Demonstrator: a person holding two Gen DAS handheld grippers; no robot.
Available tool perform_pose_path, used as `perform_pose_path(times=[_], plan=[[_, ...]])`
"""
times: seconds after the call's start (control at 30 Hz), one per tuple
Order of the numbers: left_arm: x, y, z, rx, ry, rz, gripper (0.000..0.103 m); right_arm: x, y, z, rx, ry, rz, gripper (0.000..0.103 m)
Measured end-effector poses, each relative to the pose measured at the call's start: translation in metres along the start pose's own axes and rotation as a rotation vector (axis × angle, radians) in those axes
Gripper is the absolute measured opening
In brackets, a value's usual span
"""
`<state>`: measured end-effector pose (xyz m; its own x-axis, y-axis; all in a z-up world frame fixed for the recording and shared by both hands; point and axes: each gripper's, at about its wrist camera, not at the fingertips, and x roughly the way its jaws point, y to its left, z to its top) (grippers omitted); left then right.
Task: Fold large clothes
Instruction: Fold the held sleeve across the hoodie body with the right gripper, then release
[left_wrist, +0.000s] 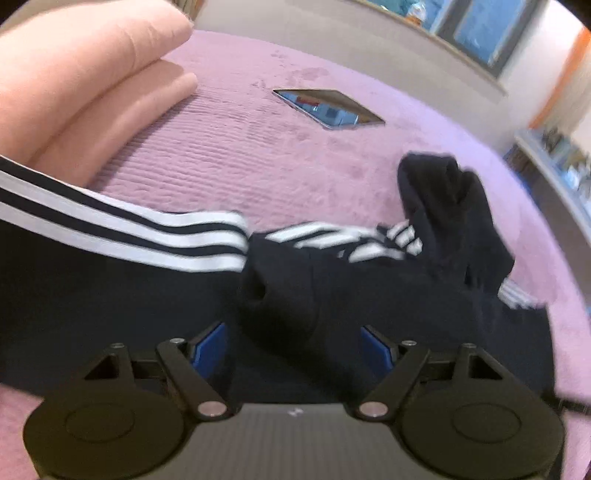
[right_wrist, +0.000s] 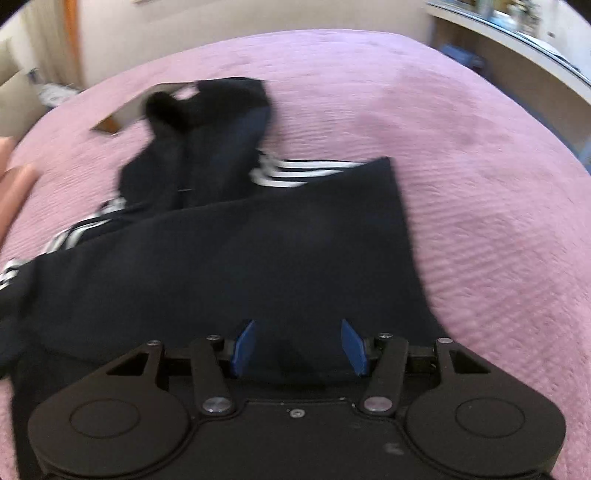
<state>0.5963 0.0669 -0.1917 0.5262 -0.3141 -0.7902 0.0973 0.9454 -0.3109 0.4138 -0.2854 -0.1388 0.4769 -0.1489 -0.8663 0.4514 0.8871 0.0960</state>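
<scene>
A large black garment with three white stripes (left_wrist: 122, 266) lies spread on a pink bedspread (left_wrist: 240, 155). Its far end is bunched into a raised black heap (left_wrist: 447, 206). My left gripper (left_wrist: 293, 341) is open, its blue pads (left_wrist: 212, 341) standing on either side of a black fold, low over the cloth. In the right wrist view the same garment (right_wrist: 258, 251) lies flat, its bunched end (right_wrist: 199, 140) at the back. My right gripper (right_wrist: 299, 345) is open over the garment's near edge, with cloth between its blue pads (right_wrist: 245, 343).
A dark tablet with a shiny screen (left_wrist: 328, 107) lies on the bed beyond the garment; in the right wrist view the tablet (right_wrist: 125, 114) is partly hidden by the heap. Peach pillows (left_wrist: 85, 74) lie at the left. A shelf (right_wrist: 517, 40) runs along the wall past the bed.
</scene>
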Motion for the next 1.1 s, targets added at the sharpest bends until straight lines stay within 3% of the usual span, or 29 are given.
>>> perform_pose_path(times=[0.1, 0.17, 0.23, 0.3, 0.37, 0.4, 0.43, 0.5, 0.57, 0.67, 0.77, 0.87, 0.93, 0.97, 1.03, 1.1], plan=[[0.019, 0.011, 0.014, -0.127, -0.001, -0.063, 0.078, 0.006, 0.004, 0.003, 0.003, -0.004, -0.002, 0.064], [0.036, 0.014, 0.021, -0.181, 0.020, -0.080, 0.068, 0.007, 0.008, 0.004, -0.016, -0.022, -0.016, 0.064], [0.052, 0.014, 0.026, -0.222, 0.056, -0.055, 0.009, 0.019, 0.008, 0.010, -0.045, -0.041, -0.035, 0.064], [0.048, 0.007, 0.026, -0.215, -0.002, -0.032, 0.009, 0.029, 0.000, 0.016, -0.080, -0.065, -0.059, 0.062], [0.022, -0.006, 0.027, -0.173, -0.116, -0.081, 0.009, 0.032, -0.006, 0.022, -0.100, -0.085, -0.069, 0.049], [0.011, -0.009, 0.028, -0.162, -0.154, -0.100, 0.009, 0.032, -0.008, 0.026, -0.104, -0.097, -0.059, 0.035], [0.002, -0.011, 0.028, -0.159, -0.175, -0.095, 0.009, 0.034, -0.010, 0.029, -0.105, -0.103, -0.051, 0.032], [-0.002, -0.007, 0.027, -0.166, -0.172, -0.039, 0.009, 0.041, -0.010, 0.033, -0.105, -0.103, -0.044, 0.032], [0.015, 0.005, 0.020, -0.171, -0.111, 0.025, 0.009, 0.053, -0.010, 0.032, -0.101, -0.084, -0.045, 0.032], [0.046, 0.015, 0.001, -0.128, -0.006, 0.124, 0.012, 0.085, -0.007, 0.026, -0.113, 0.048, -0.064, 0.032], [0.033, 0.003, -0.009, -0.062, -0.070, 0.186, 0.027, 0.084, -0.003, 0.029, -0.143, 0.047, -0.083, 0.032], [-0.002, -0.015, -0.012, 0.016, -0.203, 0.313, 0.029, 0.066, 0.005, 0.040, -0.141, -0.013, -0.061, 0.032], [-0.019, -0.032, -0.007, 0.062, -0.244, 0.259, 0.029, 0.057, 0.021, 0.046, -0.163, -0.068, -0.012, 0.032], [-0.021, -0.041, -0.007, 0.077, -0.239, 0.186, 0.029, 0.055, 0.031, 0.048, -0.170, -0.080, 0.027, 0.032], [-0.010, -0.061, -0.007, 0.124, -0.181, 0.022, 0.029, 0.060, 0.052, 0.050, -0.188, -0.061, 0.106, 0.032], [0.021, -0.079, -0.013, 0.167, -0.076, -0.039, 0.030, 0.073, 0.070, 0.046, -0.206, -0.026, 0.123, 0.032]])
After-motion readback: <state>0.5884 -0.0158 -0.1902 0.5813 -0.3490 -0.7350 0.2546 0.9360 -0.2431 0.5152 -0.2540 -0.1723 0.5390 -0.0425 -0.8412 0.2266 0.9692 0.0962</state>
